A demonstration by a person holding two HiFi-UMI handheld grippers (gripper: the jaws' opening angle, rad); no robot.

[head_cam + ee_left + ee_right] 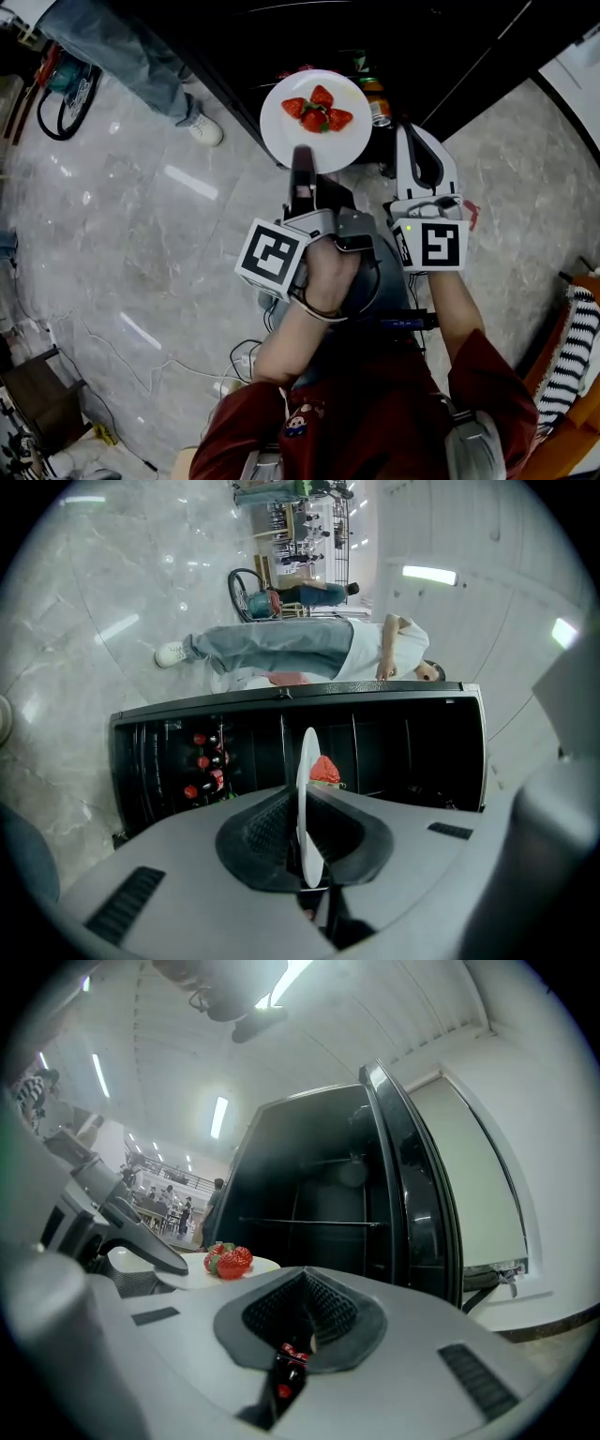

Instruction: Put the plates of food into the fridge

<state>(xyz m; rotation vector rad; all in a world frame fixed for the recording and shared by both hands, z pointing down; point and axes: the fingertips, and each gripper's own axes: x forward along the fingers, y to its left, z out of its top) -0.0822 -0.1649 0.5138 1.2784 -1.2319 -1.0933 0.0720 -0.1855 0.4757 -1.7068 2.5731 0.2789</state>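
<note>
A white plate [316, 136] with three strawberries [317, 112] is held level at the open front of the black fridge [281, 28]. My left gripper [302, 157] is shut on the plate's near rim. In the left gripper view the plate [307, 808] stands edge-on between the pads, with a strawberry [324, 769] behind it and the dark fridge interior [403, 752] beyond. My right gripper [413, 136] is just right of the plate, shut and holding nothing. The right gripper view shows its pads together [305, 1283], the strawberries [228, 1260] to the left, and the fridge shelf [309, 1223] ahead.
Bottles [202, 761] stand in the fridge rack, with more by the plate [375, 98]. The fridge door [412, 1185] is swung open on the right. A person in jeans [141, 66] stands on the marble floor to the left, near a coiled hose [61, 89]. Cables [239, 356] lie on the floor.
</note>
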